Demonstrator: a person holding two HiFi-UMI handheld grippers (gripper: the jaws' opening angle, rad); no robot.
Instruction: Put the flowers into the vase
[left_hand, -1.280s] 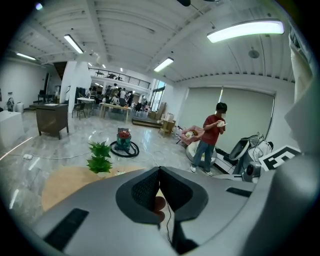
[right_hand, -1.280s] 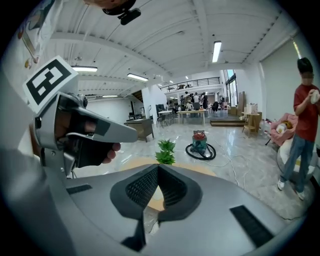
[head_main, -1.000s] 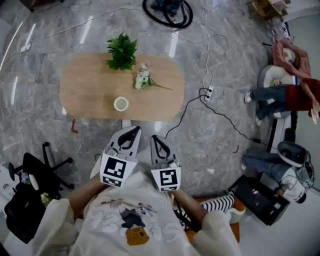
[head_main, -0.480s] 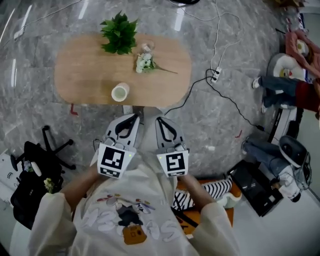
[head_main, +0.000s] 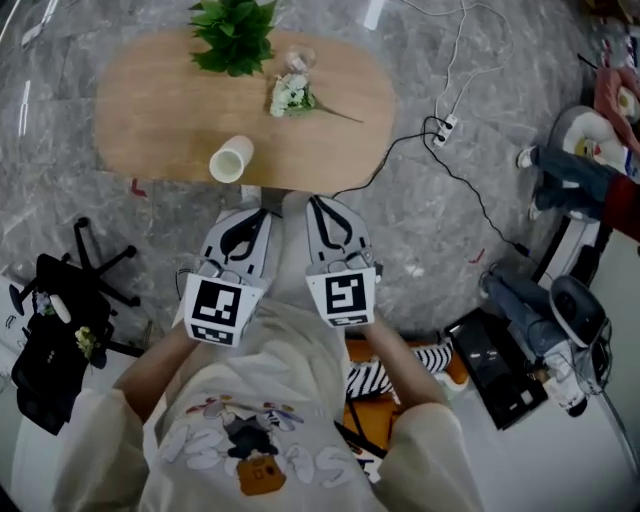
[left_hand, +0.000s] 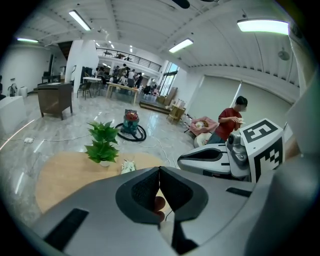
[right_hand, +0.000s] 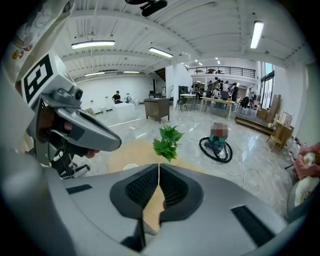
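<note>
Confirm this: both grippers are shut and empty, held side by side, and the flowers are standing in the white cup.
Wrong about the flowers: the head view shows the flowers lying on the wooden table beside the potted plant, apart from the white cup. The rest stands: left gripper and right gripper are shut, empty, side by side.

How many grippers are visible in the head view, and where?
2. The left gripper and the right gripper are side by side just before the near edge of the table, both shut and empty. None appears hidden.
</note>
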